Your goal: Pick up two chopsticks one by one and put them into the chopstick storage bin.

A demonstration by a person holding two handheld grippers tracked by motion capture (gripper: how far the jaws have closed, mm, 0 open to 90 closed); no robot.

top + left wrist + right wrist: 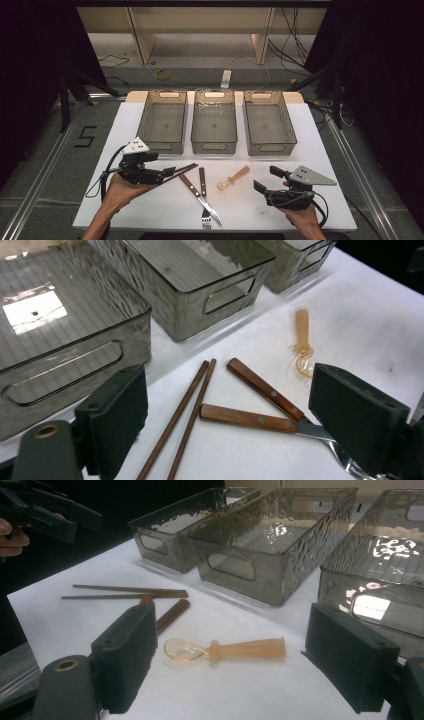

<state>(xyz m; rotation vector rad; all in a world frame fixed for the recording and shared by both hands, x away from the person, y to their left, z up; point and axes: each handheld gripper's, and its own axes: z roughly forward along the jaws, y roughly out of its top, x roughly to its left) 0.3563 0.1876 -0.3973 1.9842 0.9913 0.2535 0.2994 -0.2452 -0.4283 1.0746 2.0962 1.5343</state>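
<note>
The left gripper (170, 172) is seen at the lower left of the high view, held low over the white table (310, 130). Its jaws are spread wide and nothing is between them. In the left gripper view the chopsticks (182, 416) lie in the lower middle of the frame, between the two black pads, so this pair seems to be what is aimed at. The two sticks are laid side by side and touching, which would allow them to be taken together in one grip.

The right gripper (261, 181) is found at the lower right of the high view, also wide apart and empty. In its own view the small orange spoon (225, 650) lies in the middle of the frame, between the jaws but farther away.

Between chopsticks and spoon, a knife (201, 192) and a fork (203, 198) with wooden handles are crossed over each other. Three grey bins (214, 127) are set in a row in the upper middle of the high view, all empty, probably so that each kind of cutlery can be sorted into one.
</note>
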